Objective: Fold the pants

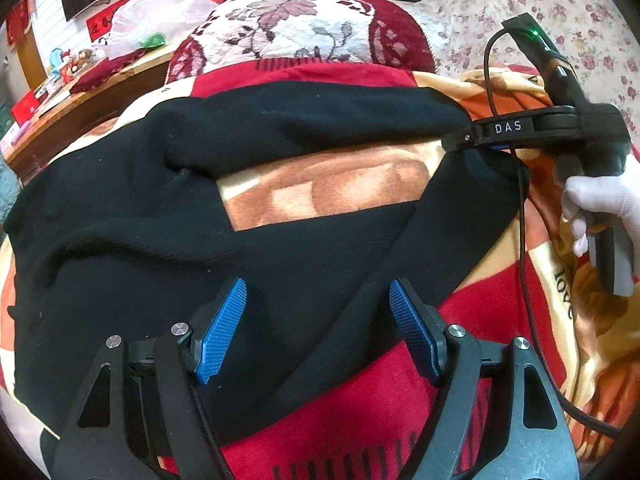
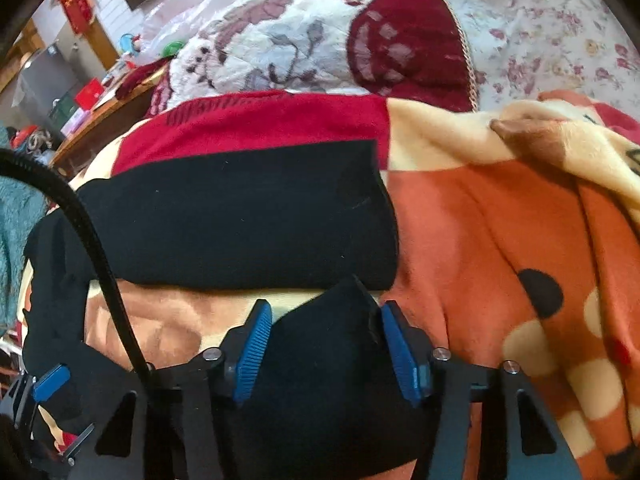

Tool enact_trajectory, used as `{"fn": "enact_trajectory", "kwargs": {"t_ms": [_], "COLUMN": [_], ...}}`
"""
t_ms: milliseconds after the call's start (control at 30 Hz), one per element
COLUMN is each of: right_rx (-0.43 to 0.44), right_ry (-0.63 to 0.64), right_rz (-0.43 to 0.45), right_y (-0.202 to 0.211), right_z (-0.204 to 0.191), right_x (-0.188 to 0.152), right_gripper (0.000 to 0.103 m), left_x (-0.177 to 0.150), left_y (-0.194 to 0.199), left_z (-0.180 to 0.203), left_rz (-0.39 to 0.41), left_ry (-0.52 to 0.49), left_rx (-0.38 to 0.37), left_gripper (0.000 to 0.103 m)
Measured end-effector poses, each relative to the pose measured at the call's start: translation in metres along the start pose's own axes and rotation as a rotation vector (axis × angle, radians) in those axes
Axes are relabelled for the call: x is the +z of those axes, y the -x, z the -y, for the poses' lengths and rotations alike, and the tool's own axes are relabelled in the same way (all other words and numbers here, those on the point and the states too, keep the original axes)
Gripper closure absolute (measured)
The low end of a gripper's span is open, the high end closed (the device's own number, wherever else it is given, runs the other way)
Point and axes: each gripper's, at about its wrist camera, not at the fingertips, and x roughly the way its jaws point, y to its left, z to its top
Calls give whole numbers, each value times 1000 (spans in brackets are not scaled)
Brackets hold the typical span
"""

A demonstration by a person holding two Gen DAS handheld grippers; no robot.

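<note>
Black pants (image 1: 280, 248) lie spread on a patterned blanket, the two legs apart with blanket showing between them. My left gripper (image 1: 318, 328) is open, its blue pads over the near leg's edge. My right gripper (image 2: 326, 344) is open, with the cuff end of the near leg (image 2: 332, 320) lying between its blue pads. The far leg (image 2: 248, 216) lies flat beyond it. In the left wrist view the right gripper (image 1: 480, 142) sits at the right end of the near leg, held by a white-gloved hand.
The red, orange and cream blanket (image 2: 500, 232) covers the bed and is bunched at the right. A maroon floral cushion (image 1: 304, 28) lies at the far side. A wooden cabinet with clutter (image 1: 60, 96) stands left. A black cable (image 1: 524, 240) hangs from the right gripper.
</note>
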Motion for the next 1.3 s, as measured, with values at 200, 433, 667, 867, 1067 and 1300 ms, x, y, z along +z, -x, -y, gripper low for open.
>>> {"fn": "enact_trajectory", "kwargs": {"t_ms": [200,433,667,867,1067,1300], "right_rx": [40,57,77,2,-95,31], "right_ry": [13,24,-39,-95,-136,-149], "right_rz": [28,61,115,-7,-21,87], "right_y": [14,46,96,115,136,156], "right_z": [1,5,10,21,30,19], "right_x": [-8,-22,-55,-104,-121,-102], "right_gripper": [89,94,94,94,89,64], "left_x": [-1,-2,-26,-49,-58,-54], "left_y": [2,9,33,38,46,63], "left_z": [9,11,22,30,28,4], "left_rz": [10,0,5,-33,-49,-3], "left_ry": [-27,-11,-68,-111,-117,-78], "left_rx": [-116,-186,-236,-263,-257,-204], "left_gripper": [88,97,97,97,97,97]}}
